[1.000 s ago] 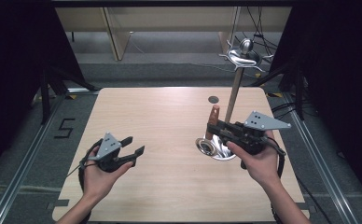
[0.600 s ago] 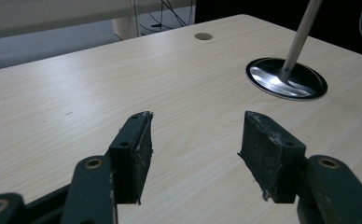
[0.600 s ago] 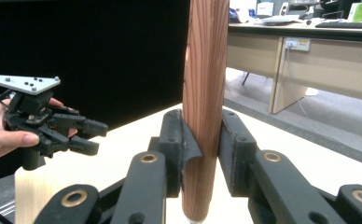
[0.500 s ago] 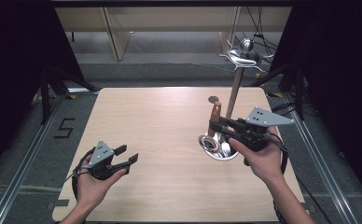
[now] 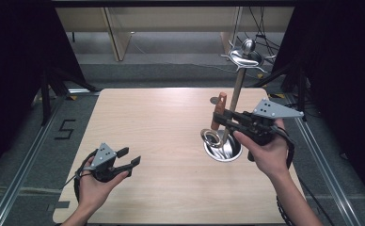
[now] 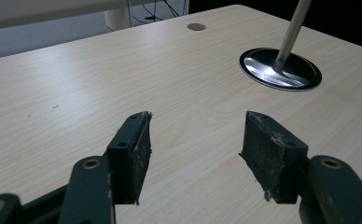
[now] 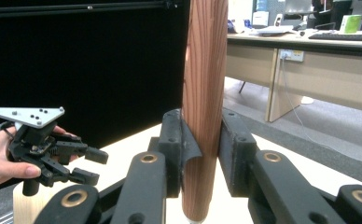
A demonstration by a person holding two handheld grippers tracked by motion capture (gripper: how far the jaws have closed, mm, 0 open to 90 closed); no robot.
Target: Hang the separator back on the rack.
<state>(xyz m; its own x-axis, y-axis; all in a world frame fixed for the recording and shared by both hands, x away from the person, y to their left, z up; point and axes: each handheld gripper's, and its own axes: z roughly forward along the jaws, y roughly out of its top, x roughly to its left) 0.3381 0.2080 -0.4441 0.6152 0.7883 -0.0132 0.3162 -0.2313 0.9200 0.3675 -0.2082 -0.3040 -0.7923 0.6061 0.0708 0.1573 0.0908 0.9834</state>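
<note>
A round-sided wooden handle of reddish-brown grain (image 7: 202, 107) stands upright between the jaws of the right gripper (image 5: 224, 118), which press on it from both sides about a third of the way up from its lower end. From above, the same tool shows a coiled silver wire head (image 5: 212, 139) hanging below the handle, just over the round mirror-bright base (image 5: 224, 149) of a tall metal stand. The stand's thin steel pole (image 5: 233, 104) rises just beside the handle, on its right in the high view, to a shiny hooked top (image 5: 244, 55) well above the pale wood-grain counter (image 5: 162, 136). The tool is held clear of the counter, toward the right side.

The left gripper (image 5: 126, 159) is held low near the counter's front left corner, its jaws spread apart with nothing between them.

The right gripper view gives the handle's grain close up and, farther off at the left, the left gripper (image 7: 91, 165) in a hand (image 7: 2, 154), plus light desks (image 7: 309, 60) beyond a black curtain. The left gripper view looks across bare counter through its own parted black pads (image 6: 135, 151) to the stand's base (image 6: 280, 70) and a small dark hole (image 6: 196, 26) in the counter near the far edge; the handle is out of its frame.
</note>
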